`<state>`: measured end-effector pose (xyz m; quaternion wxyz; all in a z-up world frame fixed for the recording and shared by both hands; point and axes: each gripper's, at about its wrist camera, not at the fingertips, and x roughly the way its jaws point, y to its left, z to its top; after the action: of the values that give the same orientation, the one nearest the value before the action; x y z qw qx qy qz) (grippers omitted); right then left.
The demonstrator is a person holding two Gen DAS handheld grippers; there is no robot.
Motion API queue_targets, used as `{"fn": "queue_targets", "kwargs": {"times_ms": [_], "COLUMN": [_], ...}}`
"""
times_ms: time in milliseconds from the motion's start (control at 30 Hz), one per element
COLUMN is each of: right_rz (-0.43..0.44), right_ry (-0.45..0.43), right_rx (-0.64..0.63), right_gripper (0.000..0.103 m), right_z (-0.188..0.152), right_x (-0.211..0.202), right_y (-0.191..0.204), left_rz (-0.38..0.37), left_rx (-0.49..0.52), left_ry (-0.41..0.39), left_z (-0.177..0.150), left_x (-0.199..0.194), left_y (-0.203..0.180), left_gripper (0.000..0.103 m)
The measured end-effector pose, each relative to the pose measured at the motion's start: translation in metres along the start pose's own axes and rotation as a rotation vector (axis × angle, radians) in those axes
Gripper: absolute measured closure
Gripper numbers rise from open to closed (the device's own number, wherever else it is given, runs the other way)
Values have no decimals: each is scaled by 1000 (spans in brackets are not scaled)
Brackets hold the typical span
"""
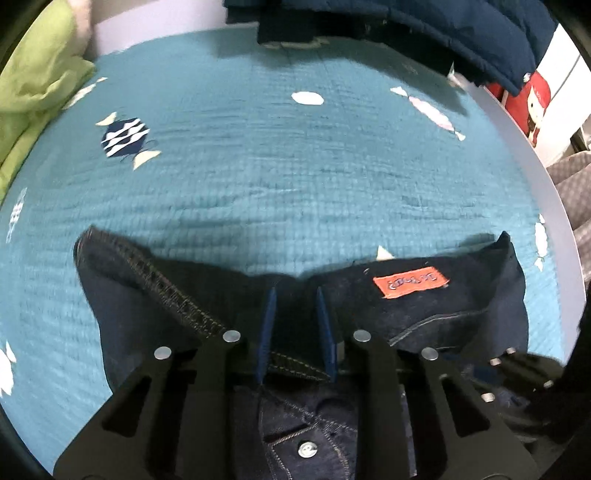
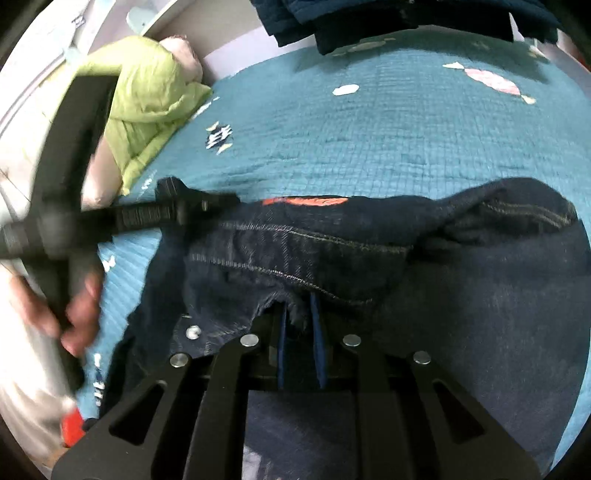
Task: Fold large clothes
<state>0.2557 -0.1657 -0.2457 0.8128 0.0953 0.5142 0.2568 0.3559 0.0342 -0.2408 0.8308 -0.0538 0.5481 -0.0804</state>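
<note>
Teal quilted bedding (image 1: 258, 177) with candy-shaped prints covers the bed, and all places below are given relative to the dark blue jeans (image 1: 424, 306) lying on it. Beyond the jeans, at the far edge of the bed, dark navy clothes (image 1: 424, 26) hang down over the quilt. Far to the left of the jeans a lime-green padded garment (image 2: 147, 96) is bunched up against the wall.

An orange patch (image 1: 410, 286) sits on the waistband, on the side of the jeans facing the far edge of the bed. A metal button (image 1: 307, 449) shows on the near part of the denim in the left wrist view.

Over the waistband's left part, the left hand-held gripper (image 1: 295, 325) has its blue pads narrowly apart with a stitched denim edge running between them; whether the pads press on the cloth cannot be told. In the right wrist view this same tool appears blurred at the jeans' left end (image 2: 177, 210), with the person's hand (image 2: 79, 317) on its handle.

At the near side of the jeans, the right hand-held gripper (image 2: 299, 317) has its jaws nearly together, and a bunched fold of denim is pinched between the blue pads.
</note>
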Motion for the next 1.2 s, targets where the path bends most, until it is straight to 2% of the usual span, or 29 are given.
{"fn": "queue_targets", "kwargs": {"times_ms": [100,200,300,333,367,433,467,500,567,600,633,700,733,767,800,833,867,933,1000,1033,1067,1167,1200], "right_rz": [-2,19,31,29,51,93,81,40,2,-7,-37,-132,-153,-168,-180,-180,-179,-154,-137,-138,-143,-147,-137], "right_ry": [-32,-74,-77,-87,-108,-174,-205,-239,-219,-202,-186,-151,-132,-110,-76,-59,-79,-112,-100,-98,-96,-94,-108], "right_rx": [-38,-54,-12,-17,-29,-75,-89,-96,-63,-40,-17,-1,4,5,14,35,59,91,116,114,107,99,109], "right_gripper": [89,87,83,78,69,57,51,51,52,55,64,67,70,77,81,83,83,83,85,86,86,83,83], "right_z": [1,6,16,19,20,20,22,28,41,47,50,45,39,35,28,21,15,10,12,11,12,14,14], "right_x": [-21,-44,-58,-65,-72,-95,-102,-103,-81,-67,-48,-7,9,22,39,51,55,52,49,47,45,29,20], "right_y": [9,13,11,14,17,28,31,32,22,16,9,3,2,2,1,-2,-5,-10,-16,-16,-16,-12,-11], "left_rz": [-29,21,63,82,92,125,133,132,154,172,194,219,251,277,288,262,223,165,56,27,37,182,199], "left_rx": [-42,35,56,47,37,45,57,61,46,35,25,27,49,63,71,59,47,35,-8,-11,6,62,51], "left_ry": [-57,-128,-104,-80,-58,-27,-29,-36,-51,-57,-74,-111,-113,-104,-99,-128,-171,-201,-181,-157,-140,-161,-159], "left_z": [-6,-3,2,5,7,10,10,10,14,14,17,24,28,32,35,37,36,32,26,21,14,-4,-6], "left_x": [-23,-44,-25,-13,-3,16,21,23,27,27,26,25,27,28,23,10,-6,-28,-39,-37,-30,3,14], "left_y": [4,-9,-7,-3,2,7,7,8,11,15,18,22,21,21,21,21,20,14,6,-1,-10,-23,-20], "left_gripper": [82,82,82,82,82,85,85,85,85,85,85,85,85,85,85,85,85,85,85,84,85,86,86]}}
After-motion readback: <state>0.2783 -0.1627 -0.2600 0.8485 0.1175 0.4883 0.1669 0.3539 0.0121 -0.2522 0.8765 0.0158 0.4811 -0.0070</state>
